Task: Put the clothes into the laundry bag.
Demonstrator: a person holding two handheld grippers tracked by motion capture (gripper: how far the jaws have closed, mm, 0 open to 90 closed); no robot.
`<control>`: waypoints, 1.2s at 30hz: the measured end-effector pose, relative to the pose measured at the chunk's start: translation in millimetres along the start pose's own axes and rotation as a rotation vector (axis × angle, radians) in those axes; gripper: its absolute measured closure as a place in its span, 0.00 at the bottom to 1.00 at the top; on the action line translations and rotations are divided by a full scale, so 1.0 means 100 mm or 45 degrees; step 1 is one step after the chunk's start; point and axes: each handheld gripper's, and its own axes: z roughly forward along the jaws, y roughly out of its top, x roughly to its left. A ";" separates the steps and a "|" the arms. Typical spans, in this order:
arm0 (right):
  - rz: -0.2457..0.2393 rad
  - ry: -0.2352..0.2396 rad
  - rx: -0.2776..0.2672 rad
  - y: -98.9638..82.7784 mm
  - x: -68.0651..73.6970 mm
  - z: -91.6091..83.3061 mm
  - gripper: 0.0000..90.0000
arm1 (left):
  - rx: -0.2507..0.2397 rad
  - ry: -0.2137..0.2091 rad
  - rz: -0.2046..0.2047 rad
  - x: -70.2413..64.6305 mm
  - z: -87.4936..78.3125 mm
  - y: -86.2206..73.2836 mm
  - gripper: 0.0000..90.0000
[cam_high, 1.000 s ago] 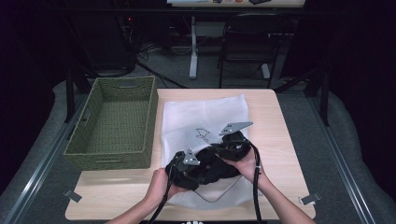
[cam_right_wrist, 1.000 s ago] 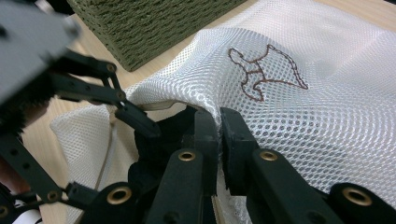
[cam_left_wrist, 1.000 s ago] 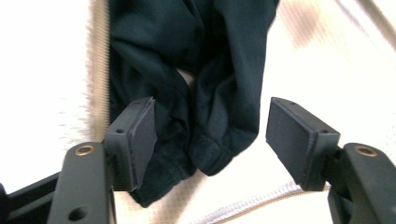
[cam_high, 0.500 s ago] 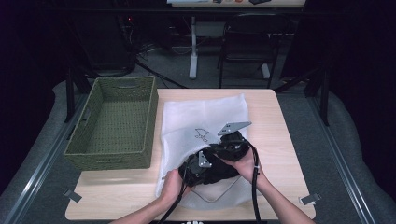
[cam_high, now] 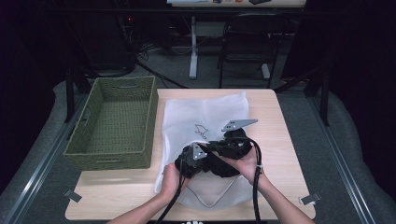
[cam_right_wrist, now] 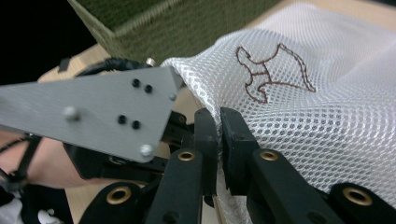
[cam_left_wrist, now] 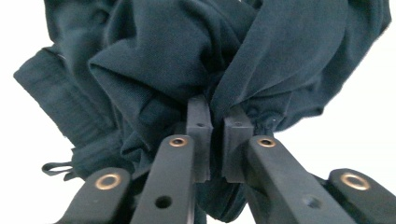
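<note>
A white mesh bag [cam_high: 205,114] with a brown stitched outline [cam_high: 201,130] lies flat on the wooden table [cam_high: 275,121]. At its near end a bunched dark garment [cam_high: 219,167] sits between the person's two hands. My left gripper [cam_high: 198,161] has just been closing its jaws, and in the left gripper view it [cam_left_wrist: 217,116] is shut on a fold of the dark garment [cam_left_wrist: 154,51]. My right gripper [cam_high: 224,144] is close beside it. In the right gripper view it [cam_right_wrist: 218,121] pinches the edge of the mesh bag [cam_right_wrist: 327,70], lifted off the table.
A green woven basket [cam_high: 112,156] stands on the table's left side, against the bag's left edge, and its wall [cam_right_wrist: 187,23] rises behind the mesh in the right gripper view. The left gripper's grey plate [cam_right_wrist: 93,112] sits just left of the right jaws. Black cables trail toward the person.
The left hand has shifted a little to the right and down, toward the right gripper, and its jaws have shut on the dark garment. The right hand has kept still.
</note>
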 end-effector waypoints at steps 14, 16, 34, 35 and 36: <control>0.028 -0.013 0.031 -0.06 -0.08 0.05 0.96 | 0.025 -0.169 0.066 -0.06 -0.18 -0.05 0.54; 0.022 -0.012 0.031 -0.05 -0.07 0.05 0.96 | 0.014 -0.173 0.064 -0.06 -0.25 -0.06 0.50; 0.002 -0.013 0.061 -0.05 0.00 0.02 0.95 | -0.087 -0.011 0.045 0.15 -0.73 -0.15 0.40; -0.001 -0.017 0.057 -0.06 -0.02 0.01 0.95 | -0.084 -0.021 0.044 0.15 -0.76 -0.15 0.40; 0.008 -0.019 0.056 -0.06 -0.02 0.00 0.95 | -0.087 -0.024 0.045 0.15 -0.77 -0.16 0.40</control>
